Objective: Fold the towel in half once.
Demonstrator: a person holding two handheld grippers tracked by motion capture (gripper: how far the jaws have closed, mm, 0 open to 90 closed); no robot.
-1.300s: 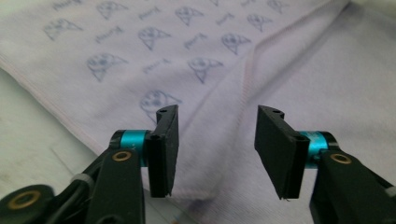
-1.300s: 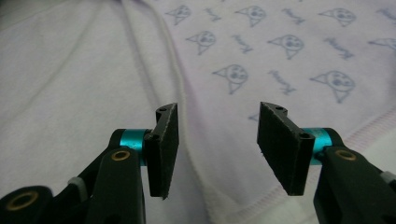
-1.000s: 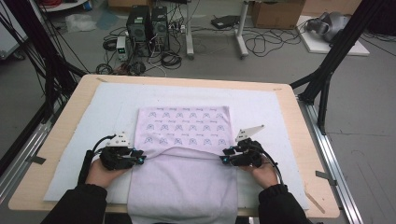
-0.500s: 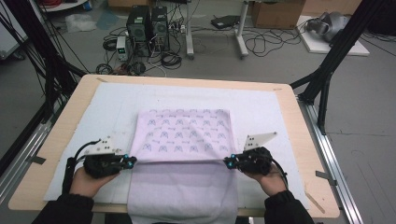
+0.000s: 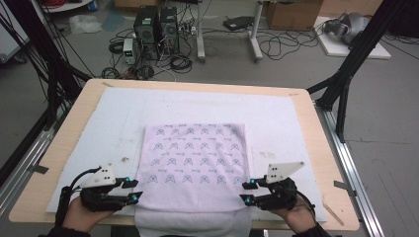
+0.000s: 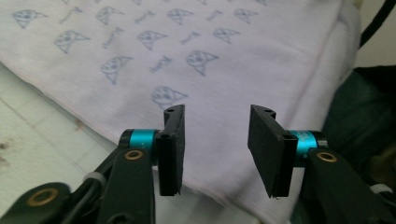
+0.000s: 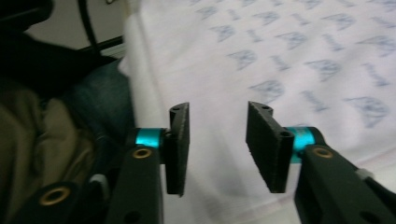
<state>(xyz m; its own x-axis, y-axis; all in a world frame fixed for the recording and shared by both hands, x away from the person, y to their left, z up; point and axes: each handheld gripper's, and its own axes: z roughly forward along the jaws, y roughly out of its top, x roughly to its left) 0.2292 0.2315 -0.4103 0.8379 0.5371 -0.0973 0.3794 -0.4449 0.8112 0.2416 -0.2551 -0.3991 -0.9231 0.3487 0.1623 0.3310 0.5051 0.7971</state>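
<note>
On the white mat (image 5: 276, 113) near the table's front edge lies the pale pink patterned cloth (image 5: 197, 163), folded flat, its plain lower layer overhanging toward us. We hold the left gripper (image 5: 129, 190) and right gripper (image 5: 247, 191) beside its front corners, jaws just opened partway, gripping nothing. Beyond the wooden table (image 5: 326, 163), cables and computer towers (image 5: 157, 24) crowd the floor.
</note>
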